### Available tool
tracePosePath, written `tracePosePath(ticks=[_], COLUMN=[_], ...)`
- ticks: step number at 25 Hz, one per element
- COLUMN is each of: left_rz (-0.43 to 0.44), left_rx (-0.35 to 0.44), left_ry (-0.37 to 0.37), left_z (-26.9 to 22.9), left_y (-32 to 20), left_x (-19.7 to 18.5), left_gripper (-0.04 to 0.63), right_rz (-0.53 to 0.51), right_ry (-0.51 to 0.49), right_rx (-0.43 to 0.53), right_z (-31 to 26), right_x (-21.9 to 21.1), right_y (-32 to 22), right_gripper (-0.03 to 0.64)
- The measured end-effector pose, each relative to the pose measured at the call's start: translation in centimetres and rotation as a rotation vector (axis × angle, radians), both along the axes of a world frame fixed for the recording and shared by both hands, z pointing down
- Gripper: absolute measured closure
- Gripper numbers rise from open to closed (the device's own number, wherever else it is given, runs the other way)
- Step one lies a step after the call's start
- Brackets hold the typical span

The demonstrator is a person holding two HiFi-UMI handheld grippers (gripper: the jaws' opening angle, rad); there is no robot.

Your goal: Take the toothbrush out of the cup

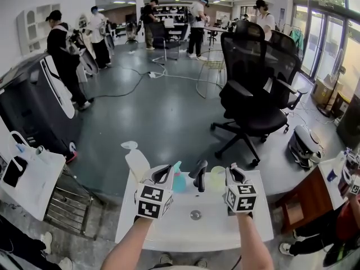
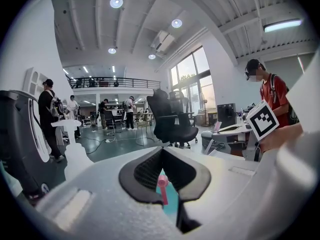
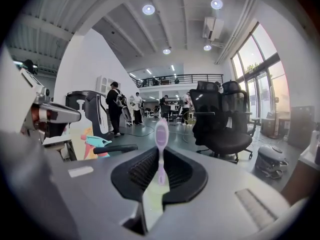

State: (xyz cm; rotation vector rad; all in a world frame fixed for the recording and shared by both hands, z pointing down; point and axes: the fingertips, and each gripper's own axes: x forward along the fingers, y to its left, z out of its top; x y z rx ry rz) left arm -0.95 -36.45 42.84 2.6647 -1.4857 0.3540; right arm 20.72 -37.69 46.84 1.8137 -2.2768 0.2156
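Right gripper (image 3: 160,152) pinching toothbrush (image 3: 161,132), cup (image 3: 151,199) — mostly hidden

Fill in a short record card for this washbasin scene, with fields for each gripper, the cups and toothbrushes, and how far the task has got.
Surface: white washbasin with black tap
Left gripper: jaws together, empty; teal cup and pink toothbrush seen past them
Right gripper: jaws closed on purple toothbrush
Pale green cup: beneath the right gripper's jaws
Stage: toothbrush gripped, lower end at the cup

Left gripper (image 2: 161,153) apparently shut — right gripper (image 3: 160,156) clamps toothbrush (image 3: 161,133).
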Motion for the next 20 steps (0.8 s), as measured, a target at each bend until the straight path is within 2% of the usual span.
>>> tracePosePath(ticks=[20], left_rz=[-0.013], left_rx=[0.039], left_ry=[0.002], left_z=[-1.0], left_y=[0.1], left_x=[1.1], left_gripper=[0.597], right_rz=[-0.110], right_ry=[0.033], right_rx=[0.229], right_z=[-10.1], right_x=[-3.3], right_y=[2.8], right_gripper=[0.591])
